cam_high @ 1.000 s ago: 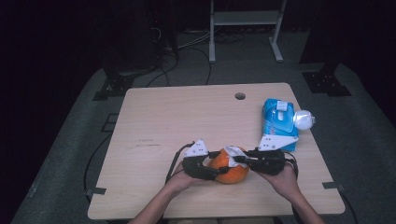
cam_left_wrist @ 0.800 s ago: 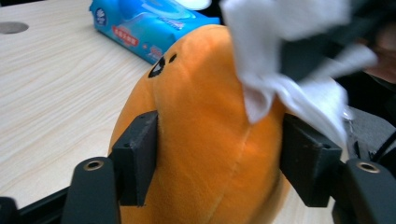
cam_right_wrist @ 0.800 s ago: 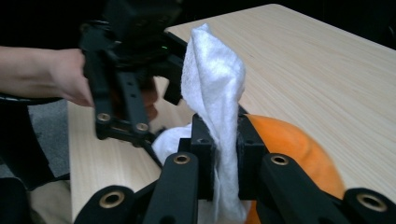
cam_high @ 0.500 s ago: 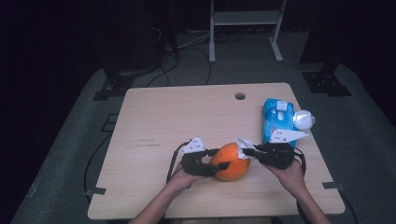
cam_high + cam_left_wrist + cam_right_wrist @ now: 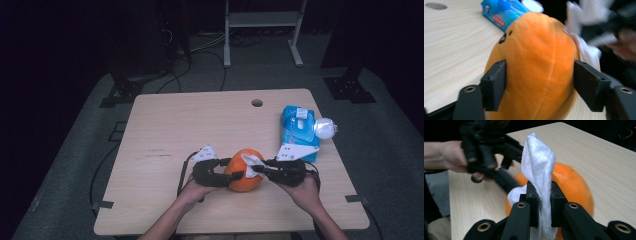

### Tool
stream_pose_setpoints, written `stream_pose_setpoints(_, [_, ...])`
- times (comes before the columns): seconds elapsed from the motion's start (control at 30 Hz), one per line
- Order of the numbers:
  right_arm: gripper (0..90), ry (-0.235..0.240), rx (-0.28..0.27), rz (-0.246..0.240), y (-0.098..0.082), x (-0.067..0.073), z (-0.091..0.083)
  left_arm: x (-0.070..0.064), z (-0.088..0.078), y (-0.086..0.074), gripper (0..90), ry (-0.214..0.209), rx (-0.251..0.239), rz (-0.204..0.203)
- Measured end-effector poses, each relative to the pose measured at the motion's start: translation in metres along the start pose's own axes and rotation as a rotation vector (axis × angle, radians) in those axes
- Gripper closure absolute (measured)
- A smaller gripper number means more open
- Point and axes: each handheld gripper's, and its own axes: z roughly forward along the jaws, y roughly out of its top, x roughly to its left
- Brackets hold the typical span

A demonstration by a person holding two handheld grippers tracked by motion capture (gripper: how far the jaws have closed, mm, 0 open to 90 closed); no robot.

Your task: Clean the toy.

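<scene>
An orange plush toy (image 5: pixel 244 170) sat on the wooden surface (image 5: pixel 200 120) near its 6 o'clock edge. The left tool (image 5: pixel 231 173) reached in from 9 o'clock; its jaws had just been opening, with the toy between them, and in the left gripper view a slim gap showed at one jaw, so the hold looked loose. The right tool (image 5: pixel 256 167), coming from 3 o'clock, was clamped tight on a white wipe (image 5: pixel 537 167) draped against the toy. A blue wipe pack (image 5: pixel 299 131) lay toward 2 o'clock, well apart.
</scene>
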Motion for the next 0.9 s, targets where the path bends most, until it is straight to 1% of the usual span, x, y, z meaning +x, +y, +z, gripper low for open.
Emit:
stream_pose_setpoints(0.03, [80.5, 0.006, -0.007, 0.019, -0.001, -0.004, -0.002, -0.001, 0.001, 0.000, 25.7, 0.001, 0.013, 0.045])
stream_pose_setpoints(0.07, [80.4, 0.004, -0.011, 0.031, -0.003, -0.007, -0.003, -0.003, 0.003, 0.000, 22.5, 0.011, 0.029, 0.086])
stream_pose_setpoints(0.1, [80.3, 0.003, -0.008, 0.047, -0.004, -0.009, -0.004, -0.003, 0.005, -0.001, 18.9, 0.030, 0.049, 0.115])
stream_pose_setpoints(0.17, [80.2, 0.018, -0.012, 0.073, -0.006, -0.015, -0.006, -0.002, 0.010, -0.003, 11.6, 0.041, 0.068, 0.122])
stream_pose_setpoints(0.23, [80.2, 0.018, -0.014, 0.070, -0.007, -0.017, -0.006, -0.002, 0.015, -0.005, 10.2, 0.043, 0.066, 0.126])
stream_pose_setpoints(0.3, [80.3, 0.005, -0.012, 0.056, -0.006, -0.014, -0.005, -0.005, 0.014, -0.004, 17.2, 0.049, 0.066, 0.148])
stream_pose_setpoints(0.37, [80.3, 0.007, -0.015, 0.041, -0.003, -0.008, -0.005, -0.009, 0.012, -0.002, 26.6, 0.059, 0.052, 0.186])
stream_pose_setpoints(0.4, [80.3, 0.016, -0.023, 0.038, -0.001, -0.005, -0.005, -0.012, 0.011, -0.001, 29.6, 0.060, 0.051, 0.198])
stream_pose_setpoints(0.47, [80.3, 0.056, -0.038, 0.020, 0.003, 0.004, -0.002, -0.019, 0.010, 0.002, 32.6, 0.053, 0.057, 0.241])
stream_pose_setpoints(0.5, [80.3, 0.066, -0.034, -0.005, 0.006, 0.009, 0.000, -0.023, 0.009, 0.004, 33.7, 0.049, 0.058, 0.261])
stream_pose_setpoints(0.53, [80.3, 0.062, -0.018, -0.031, 0.008, 0.015, 0.003, -0.026, 0.007, 0.006, 34.8, 0.047, 0.058, 0.275])
stream_pose_setpoints(0.57, [80.3, 0.049, -0.012, -0.062, 0.009, 0.019, 0.006, -0.028, 0.004, 0.009, 35.5, 0.051, 0.060, 0.281])
stream_pose_setpoints(0.6, [80.4, 0.039, -0.009, -0.071, 0.010, 0.020, 0.005, -0.028, 0.001, 0.012, 36.3, 0.054, 0.051, 0.279])
stream_pose_setpoints(0.67, [80.4, 0.030, -0.025, -0.045, 0.009, 0.013, 0.001, -0.027, -0.007, 0.017, 37.5, 0.055, 0.032, 0.267])
stream_pose_setpoints(0.73, [80.3, 0.021, -0.029, 0.002, 0.005, 0.002, -0.002, -0.024, -0.009, 0.019, 37.6, 0.038, 0.049, 0.251])
stream_pose_setpoints(0.8, [80.3, 0.033, -0.004, 0.055, -0.002, -0.007, 0.002, -0.021, -0.004, 0.015, 37.6, 0.042, 0.075, 0.242])
stream_pose_setpoints(0.83, [80.3, 0.035, 0.009, 0.070, -0.006, -0.008, 0.006, -0.020, -0.002, 0.012, 37.6, 0.035, 0.080, 0.235])
stream_pose_setpoints(0.87, [80.3, 0.036, 0.017, 0.074, -0.009, -0.007, 0.010, -0.019, -0.001, 0.012, 37.2, 0.034, 0.078, 0.228])
stream_pose_setpoints(0.9, [80.3, 0.029, 0.014, 0.064, -0.009, -0.004, 0.011, -0.019, -0.001, 0.012, 36.4, 0.042, 0.075, 0.226])
